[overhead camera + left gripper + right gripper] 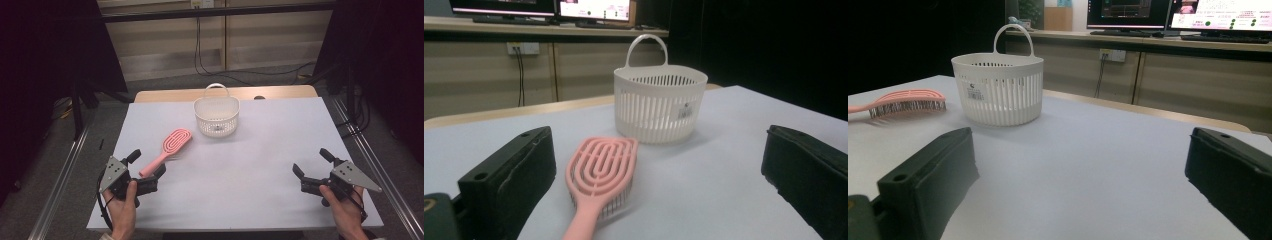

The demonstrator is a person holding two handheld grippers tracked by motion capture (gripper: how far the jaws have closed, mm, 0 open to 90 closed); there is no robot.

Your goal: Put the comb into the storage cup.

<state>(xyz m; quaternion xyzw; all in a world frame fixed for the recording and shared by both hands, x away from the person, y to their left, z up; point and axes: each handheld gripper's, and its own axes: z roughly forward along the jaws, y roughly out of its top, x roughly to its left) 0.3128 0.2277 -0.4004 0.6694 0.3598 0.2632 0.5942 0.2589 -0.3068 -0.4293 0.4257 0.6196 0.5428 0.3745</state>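
Near the front left of the table [260, 165], the left gripper [148, 163] sits wide open around the handle end of the pink hairbrush [169, 145], gripping nothing. Judged step: approach before the grasp. Next move calls for closing on the handle, then lifting toward the white basket [217, 116] just beyond. Right gripper [311, 162] rests wide open, empty, well apart

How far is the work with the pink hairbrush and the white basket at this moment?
Nothing looks done yet: the pink plastic hairbrush lies on the table, beside the white slotted plastic basket, not in it. In hand: the left claw is open with the brush handle between its jaws, not gripped. The right claw is open and holds nothing. Left, probably: closing on the handle, lifting, and placing the brush in the basket.
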